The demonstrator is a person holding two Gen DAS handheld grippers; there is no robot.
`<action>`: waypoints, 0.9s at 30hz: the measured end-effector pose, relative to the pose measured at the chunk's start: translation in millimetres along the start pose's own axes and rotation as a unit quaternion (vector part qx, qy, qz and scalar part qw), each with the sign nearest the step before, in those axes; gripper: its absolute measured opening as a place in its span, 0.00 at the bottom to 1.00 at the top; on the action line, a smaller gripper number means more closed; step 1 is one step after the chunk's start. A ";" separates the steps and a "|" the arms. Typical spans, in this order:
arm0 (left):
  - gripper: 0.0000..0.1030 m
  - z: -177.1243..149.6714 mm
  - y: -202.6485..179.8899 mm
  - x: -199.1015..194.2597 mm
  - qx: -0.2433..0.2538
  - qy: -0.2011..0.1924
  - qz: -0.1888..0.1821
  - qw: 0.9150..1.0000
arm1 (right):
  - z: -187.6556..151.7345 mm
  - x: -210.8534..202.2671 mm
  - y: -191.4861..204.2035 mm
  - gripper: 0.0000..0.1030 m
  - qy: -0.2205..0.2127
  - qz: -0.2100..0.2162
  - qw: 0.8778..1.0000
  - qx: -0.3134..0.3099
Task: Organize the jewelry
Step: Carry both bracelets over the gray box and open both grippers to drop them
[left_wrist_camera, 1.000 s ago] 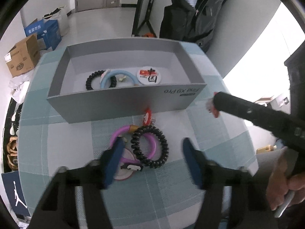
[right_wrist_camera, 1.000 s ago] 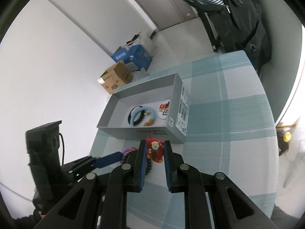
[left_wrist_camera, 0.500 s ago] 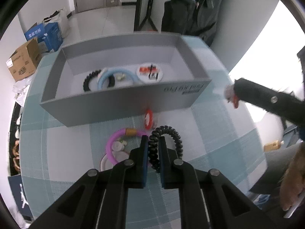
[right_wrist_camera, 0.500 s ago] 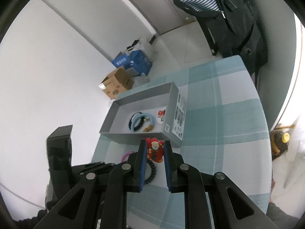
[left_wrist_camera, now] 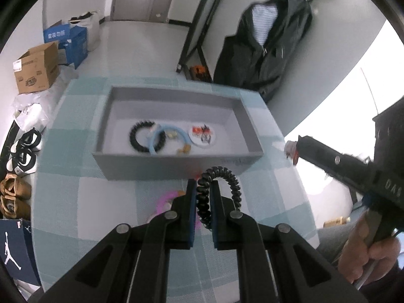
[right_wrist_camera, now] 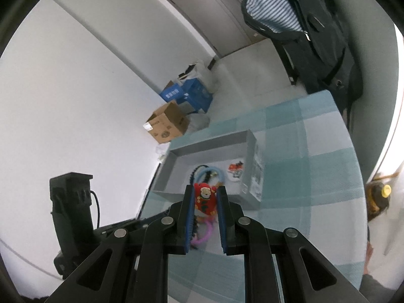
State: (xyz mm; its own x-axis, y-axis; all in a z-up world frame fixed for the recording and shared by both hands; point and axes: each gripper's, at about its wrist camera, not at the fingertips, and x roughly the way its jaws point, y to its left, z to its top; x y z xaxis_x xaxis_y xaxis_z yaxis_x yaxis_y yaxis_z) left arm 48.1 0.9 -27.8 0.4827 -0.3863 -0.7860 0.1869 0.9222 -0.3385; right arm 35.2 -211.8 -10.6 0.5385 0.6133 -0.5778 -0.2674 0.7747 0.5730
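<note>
My left gripper [left_wrist_camera: 204, 184] is shut on a black spiral hair tie [left_wrist_camera: 224, 176] and holds it lifted above the table, just in front of the grey box [left_wrist_camera: 176, 165]. Inside the box lie a black bead bracelet [left_wrist_camera: 137, 136], a light blue ring [left_wrist_camera: 168, 137] and a round white badge [left_wrist_camera: 203, 132]. A pink ring [left_wrist_camera: 164, 202] lies on the table under my left fingers. My right gripper [right_wrist_camera: 205, 190] is shut on a red Santa charm [right_wrist_camera: 205, 199], held high above the table near the box [right_wrist_camera: 248, 166]. The pink ring also shows in the right wrist view [right_wrist_camera: 205, 234].
The table has a teal and white checked cloth [left_wrist_camera: 75, 197]. Cardboard and blue boxes [left_wrist_camera: 38, 70] stand on the floor beyond the table. A dark jacket [left_wrist_camera: 265, 48] hangs at the back right. Shoes [left_wrist_camera: 15, 194] lie on the floor at the left.
My left gripper closed on the black spiral hair tie and lifted it off the table toward the box. My right gripper rose higher with the Santa charm.
</note>
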 end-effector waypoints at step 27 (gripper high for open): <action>0.05 66.3 37.9 32.0 -0.005 0.020 0.012 1.000 | 56.3 95.5 17.5 0.15 0.064 -0.040 0.997 0.008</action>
State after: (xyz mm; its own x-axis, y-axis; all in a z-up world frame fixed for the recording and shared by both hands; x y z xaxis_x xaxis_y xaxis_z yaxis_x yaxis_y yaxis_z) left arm 127.4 24.6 -31.5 0.4530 -0.3646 -0.8136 0.1664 0.9311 -0.3246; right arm 126.9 -148.4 -23.1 0.4506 0.5656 -0.6907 -0.2149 0.8197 0.5310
